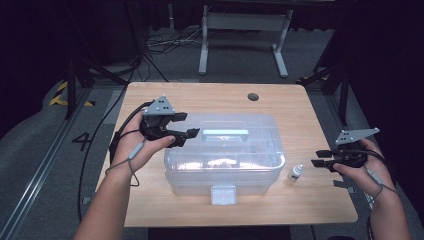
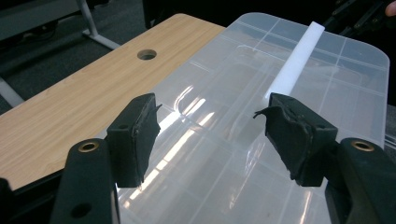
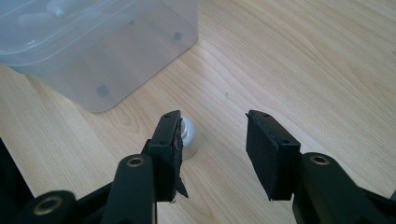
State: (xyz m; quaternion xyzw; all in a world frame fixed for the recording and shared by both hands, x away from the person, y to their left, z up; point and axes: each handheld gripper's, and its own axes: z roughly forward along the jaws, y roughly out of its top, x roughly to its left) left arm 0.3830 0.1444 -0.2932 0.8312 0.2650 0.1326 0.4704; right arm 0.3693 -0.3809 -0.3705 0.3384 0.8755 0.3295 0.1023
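One clear plastic storage box (image 1: 225, 155) sits mid-tabletop, nearer the front edge, lid shut, white carry handle (image 1: 225, 133) lying flat on the lid, white front latch (image 1: 223, 194) facing the front edge. Contents blurred through the plastic: pale shapes inside, can't tell what they are. Small white dropper bottle (image 1: 295, 173) stands upright on the tabletop just beside the box's right end, not touching it, toward the front right corner.

Left gripper (image 1: 186, 135) hovers over the box's left end, jaws pointing across the lid, wide apart, nothing between the pads; in the left gripper view the handle's (image 2: 296, 60) near end sits just past the right-hand jaw, no contact seen. Left hand (image 1: 137, 145) holds it from underneath, cable looping off the left edge.

Right gripper (image 1: 320, 158) sits low near the right edge, jaws aimed at the bottle, partway open and empty. In the right gripper view the bottle (image 3: 187, 137) peeks out behind the left-hand jaw, outside the gap, box corner (image 3: 140, 60) beyond it.

Wooden table (image 1: 200, 100) has a round cable hole (image 1: 253, 96) near the back edge. White desk frame (image 1: 245, 37) and floor cables (image 1: 160, 42) beyond the back edge.
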